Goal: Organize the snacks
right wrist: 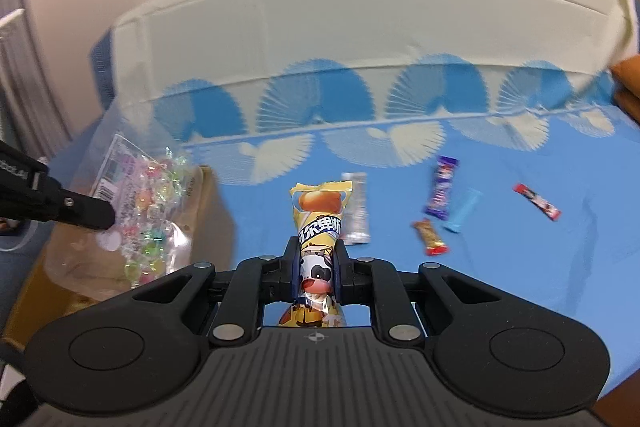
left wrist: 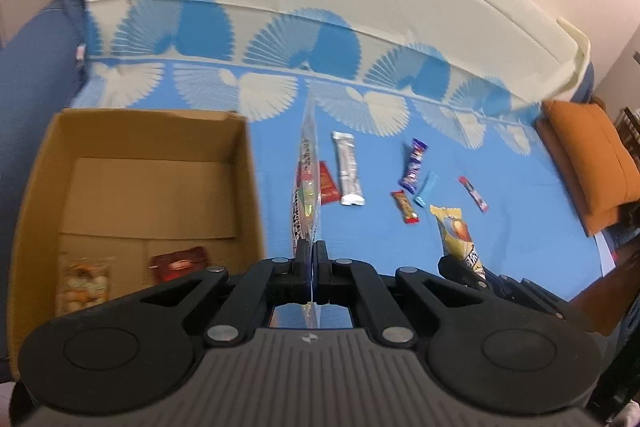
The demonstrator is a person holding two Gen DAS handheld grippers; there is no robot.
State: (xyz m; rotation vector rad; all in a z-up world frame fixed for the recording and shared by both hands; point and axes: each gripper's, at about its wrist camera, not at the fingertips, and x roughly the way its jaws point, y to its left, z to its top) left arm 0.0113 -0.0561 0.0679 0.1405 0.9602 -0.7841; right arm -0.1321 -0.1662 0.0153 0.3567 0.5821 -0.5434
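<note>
Left gripper (left wrist: 311,259) pinched a clear candy bag (left wrist: 306,187) edge-on; right gripper (right wrist: 316,267) clamped a yellow cow-print snack pack (right wrist: 318,223). Both hung above the blue bedspread (left wrist: 520,227). Advice: clear the cardboard box (left wrist: 252,187) wall nearest the loose bars, then release low inside.

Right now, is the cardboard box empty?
No. The cardboard box already holds a nut packet and a red packet on its floor.

To your left on the blue patterned bedspread (left wrist: 520,247) sits the open brown cardboard box (left wrist: 248,163); right of it lie a silver foil bar (left wrist: 349,169) and small wrapped candies (left wrist: 414,169).
</note>
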